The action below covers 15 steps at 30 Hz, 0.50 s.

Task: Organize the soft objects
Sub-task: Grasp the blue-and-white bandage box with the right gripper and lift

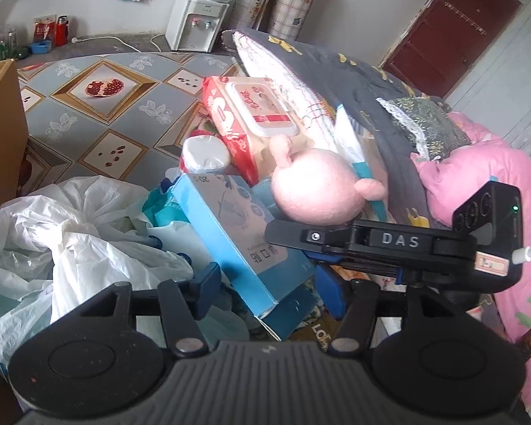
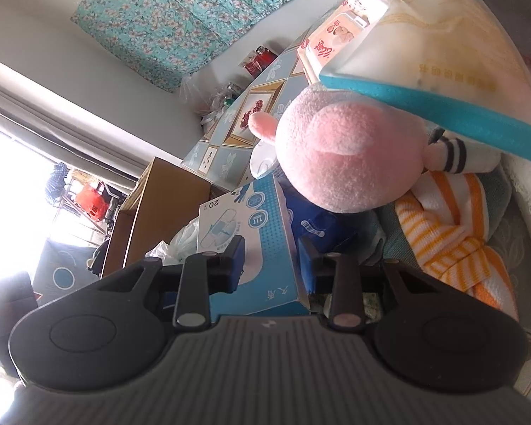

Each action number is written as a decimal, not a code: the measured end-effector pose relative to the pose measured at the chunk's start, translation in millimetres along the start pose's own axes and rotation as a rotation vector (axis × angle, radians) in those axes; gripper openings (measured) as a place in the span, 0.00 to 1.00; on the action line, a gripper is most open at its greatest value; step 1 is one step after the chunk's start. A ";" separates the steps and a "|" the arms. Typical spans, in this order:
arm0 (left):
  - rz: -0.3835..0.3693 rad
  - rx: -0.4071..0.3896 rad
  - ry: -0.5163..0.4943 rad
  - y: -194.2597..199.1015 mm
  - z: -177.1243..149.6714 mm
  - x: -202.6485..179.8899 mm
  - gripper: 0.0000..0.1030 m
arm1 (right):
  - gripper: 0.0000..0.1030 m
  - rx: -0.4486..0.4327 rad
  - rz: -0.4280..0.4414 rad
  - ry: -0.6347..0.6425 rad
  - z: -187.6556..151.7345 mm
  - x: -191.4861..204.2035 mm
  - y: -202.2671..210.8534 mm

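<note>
the right gripper (image 2: 270,264) is clamped on the blue box (image 2: 244,241) — the left gripper (image 1: 269,279) stands apart around the same box's lower end, pads off it. the pink plush toy (image 1: 311,184) lies just beyond, against the red wipes pack (image 1: 244,117).

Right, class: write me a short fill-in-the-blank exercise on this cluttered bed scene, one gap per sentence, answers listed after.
1. The round plush toy is coloured ____.
2. The right gripper has its jaws closed on a light ____ box.
3. The water dispenser by the wall carries a large ____ on top.
4. The knitted cloth beside the toy has white and ____ stripes.

Answers: pink; blue; bottle; orange
</note>
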<state>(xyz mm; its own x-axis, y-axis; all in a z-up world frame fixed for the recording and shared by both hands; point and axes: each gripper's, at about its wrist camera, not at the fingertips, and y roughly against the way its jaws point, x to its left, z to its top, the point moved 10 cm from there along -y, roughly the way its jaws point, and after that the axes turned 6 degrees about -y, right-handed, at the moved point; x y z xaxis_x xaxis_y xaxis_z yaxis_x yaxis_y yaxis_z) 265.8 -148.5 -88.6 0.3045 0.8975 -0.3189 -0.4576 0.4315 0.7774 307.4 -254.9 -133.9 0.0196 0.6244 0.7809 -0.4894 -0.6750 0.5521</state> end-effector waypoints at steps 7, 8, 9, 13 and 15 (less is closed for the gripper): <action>0.026 0.020 0.015 -9.1 -0.3 11.4 0.44 | 0.31 0.015 0.016 -0.024 -6.0 4.9 -0.4; 0.021 0.017 0.011 -5.8 -0.6 10.1 0.43 | 0.31 0.013 0.018 -0.025 -6.7 6.5 2.0; 0.016 0.015 0.006 -2.2 -1.0 8.5 0.43 | 0.31 0.013 0.020 -0.025 -8.6 8.9 4.9; 0.002 -0.007 -0.003 16.4 -2.3 3.8 0.43 | 0.31 -0.001 0.019 0.004 -15.2 26.4 16.9; -0.001 -0.025 -0.001 28.4 -1.9 2.8 0.43 | 0.31 -0.012 0.019 0.031 -18.5 39.3 24.3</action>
<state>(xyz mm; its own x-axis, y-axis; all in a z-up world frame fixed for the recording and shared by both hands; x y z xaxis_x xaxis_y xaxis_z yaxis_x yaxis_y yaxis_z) 252.1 -133.6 -68.5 0.3053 0.8972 -0.3190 -0.4784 0.4342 0.7633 280.1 -239.5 -95.2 -0.0162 0.6236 0.7816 -0.5001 -0.6819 0.5337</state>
